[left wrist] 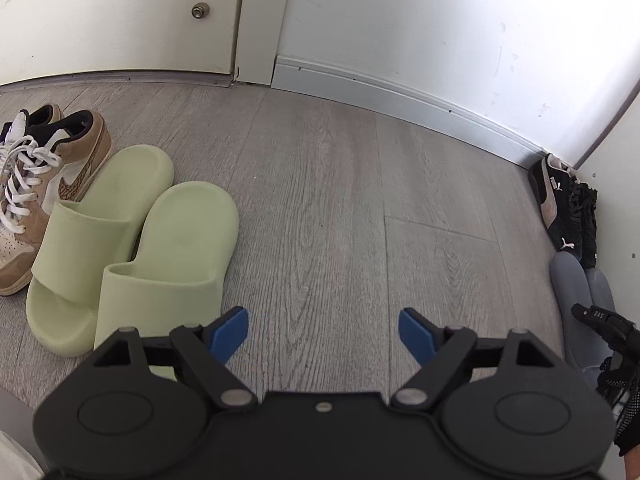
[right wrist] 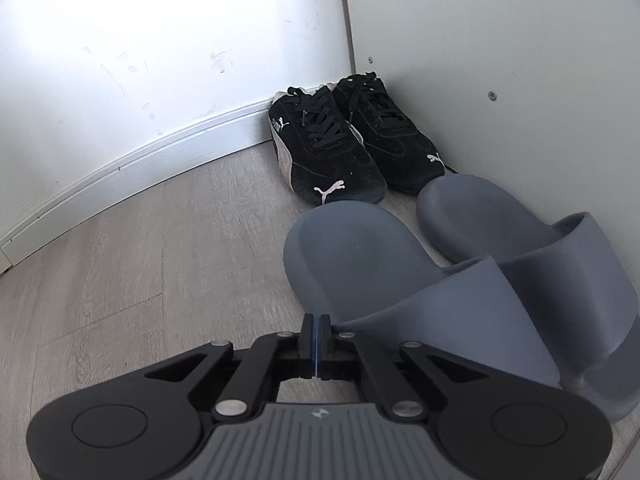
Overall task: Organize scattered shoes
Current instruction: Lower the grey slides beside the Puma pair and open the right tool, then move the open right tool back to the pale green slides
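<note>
A: 4 pairs of shoes are in your views. Where do they sit?

B: In your left view, 2 green slides (left wrist: 132, 248) lie side by side on the grey wood floor (left wrist: 340, 208), touching each other, toes toward you. Just to their left stand the tan and white sneakers (left wrist: 48, 184) with white laces, the nearer one against the outer slide. Behind them is a cream door (left wrist: 120, 12).

A: And the other 2 pairs?

B: Your right view shows the black sneakers (right wrist: 348, 140) tucked into the corner where the white wall (right wrist: 140, 60) meets a white panel (right wrist: 500, 40), toes toward you. Just in front of them lie 2 grey slides (right wrist: 460, 264), the right one along the panel, the left one close beside it, its strap overlapping the other's in the picture.

A: What are your tongs doing?

B: Your left tongs (left wrist: 324, 334) stand wide open over bare floor, blue pads (left wrist: 230, 334) well apart, with nothing between them; the nearer green slide is just to their left. Your right tongs (right wrist: 317, 346) are fully closed, pad against pad, holding nothing. Their tip sits just left of the nearer grey slide's strap; you cannot tell from here whether it touches.

A: Anything else in view?

B: At the right edge of your left view, a black gloved hand (left wrist: 618, 364) shows beside the grey slides.
</note>
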